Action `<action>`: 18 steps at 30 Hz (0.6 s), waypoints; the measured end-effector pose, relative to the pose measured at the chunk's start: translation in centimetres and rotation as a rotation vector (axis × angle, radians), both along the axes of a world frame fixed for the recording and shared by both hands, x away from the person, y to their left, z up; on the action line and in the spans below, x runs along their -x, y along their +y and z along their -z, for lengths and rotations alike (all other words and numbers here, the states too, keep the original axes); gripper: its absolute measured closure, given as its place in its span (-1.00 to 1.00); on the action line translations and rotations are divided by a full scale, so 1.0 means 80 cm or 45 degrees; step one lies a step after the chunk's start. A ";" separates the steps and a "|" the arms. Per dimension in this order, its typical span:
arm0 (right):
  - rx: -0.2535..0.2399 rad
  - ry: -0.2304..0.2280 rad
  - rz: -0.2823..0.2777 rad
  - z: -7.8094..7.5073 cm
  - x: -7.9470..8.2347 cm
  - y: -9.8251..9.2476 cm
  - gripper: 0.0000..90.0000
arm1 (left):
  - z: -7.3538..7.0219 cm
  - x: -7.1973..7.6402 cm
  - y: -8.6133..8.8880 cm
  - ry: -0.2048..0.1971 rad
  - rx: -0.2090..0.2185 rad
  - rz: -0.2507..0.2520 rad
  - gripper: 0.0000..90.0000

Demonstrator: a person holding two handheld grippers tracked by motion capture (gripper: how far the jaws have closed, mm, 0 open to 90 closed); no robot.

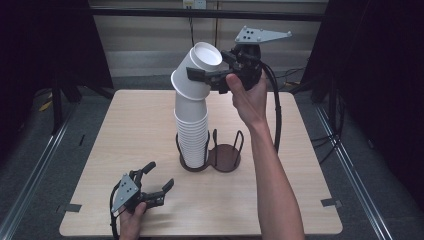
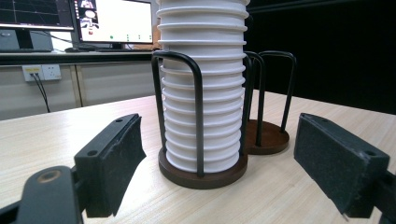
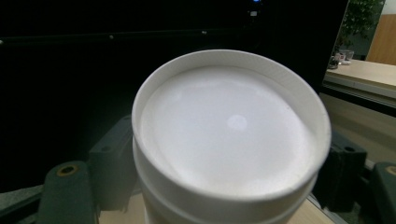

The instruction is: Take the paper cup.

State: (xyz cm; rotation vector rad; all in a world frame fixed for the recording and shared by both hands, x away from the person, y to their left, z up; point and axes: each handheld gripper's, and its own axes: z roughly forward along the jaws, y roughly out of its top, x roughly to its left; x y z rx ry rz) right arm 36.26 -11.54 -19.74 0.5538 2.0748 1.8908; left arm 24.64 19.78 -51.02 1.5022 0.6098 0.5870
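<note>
The right claw squeezes the top paper cup, tilted above the cup stack. The left claw sits wide open, holding nothing, near the surface's front left corner.

Right gripper raised high on an outstretched forearm, jaws clamped shut, left gripper held low, jaws spread wide

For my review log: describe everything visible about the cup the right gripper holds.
The top cup is plain white, paper or foam by its look, upside down with its recessed base showing. It tilts to the right off the stack in the holder, its rim still over the stack's top. The right gripper is closed on its sides.
</note>
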 end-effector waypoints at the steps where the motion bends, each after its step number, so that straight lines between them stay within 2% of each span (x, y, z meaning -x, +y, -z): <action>1: -0.007 -0.001 -0.001 -0.002 0.002 -0.002 -0.50 | 0.000 0.000 0.000 0.000 0.000 0.001 -0.65; 6: -0.023 -0.003 0.013 -0.005 0.007 -0.012 -0.50 | 0.000 -0.001 0.000 -0.001 -0.012 0.002 -0.65; 9: -0.026 -0.004 0.016 -0.005 0.010 -0.015 -0.50 | 0.000 0.000 -0.001 0.014 0.007 0.013 -0.65; 11: -0.031 -0.007 0.025 -0.007 0.015 -0.021 -0.50 | -0.001 -0.001 0.000 -0.007 -0.017 0.001 -0.65; 18: -0.034 -0.005 0.053 -0.004 0.022 -0.039 -0.50 | -0.001 -0.001 -0.001 -0.006 -0.019 0.011 -0.65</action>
